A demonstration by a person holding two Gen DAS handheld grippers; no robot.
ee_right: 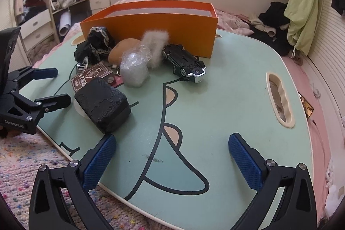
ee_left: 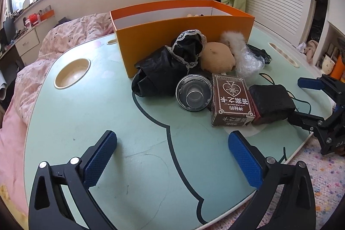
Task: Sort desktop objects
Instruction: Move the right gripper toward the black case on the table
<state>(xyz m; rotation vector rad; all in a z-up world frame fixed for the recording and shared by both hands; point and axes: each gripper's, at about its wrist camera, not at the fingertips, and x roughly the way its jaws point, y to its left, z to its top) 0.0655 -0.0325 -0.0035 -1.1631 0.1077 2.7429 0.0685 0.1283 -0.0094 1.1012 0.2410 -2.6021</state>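
An orange box (ee_left: 183,36) (ee_right: 151,23) stands at the back of a mint-green lap table (ee_left: 97,122) (ee_right: 226,100). In front of it lie black lace cloth (ee_left: 168,61), a glass cup on its side (ee_left: 194,95), a brown card box (ee_left: 230,100) (ee_right: 90,77), a black textured case (ee_left: 271,100) (ee_right: 103,105), a tan pouch (ee_left: 217,56), a white fur piece (ee_right: 155,46), bubble wrap (ee_right: 133,70) and a toy car (ee_right: 185,61). My left gripper (ee_left: 172,156) is open and empty over the table's near part. My right gripper (ee_right: 172,156) is open and empty near the case.
A round cup recess (ee_left: 72,72) and a slot recess (ee_right: 279,98) are cut into the table. A bed with pink bedding (ee_left: 71,36) lies behind. A speckled rug (ee_right: 32,156) lies below the table edge. Each gripper shows in the other's view, the right (ee_left: 319,105) and the left (ee_right: 32,89).
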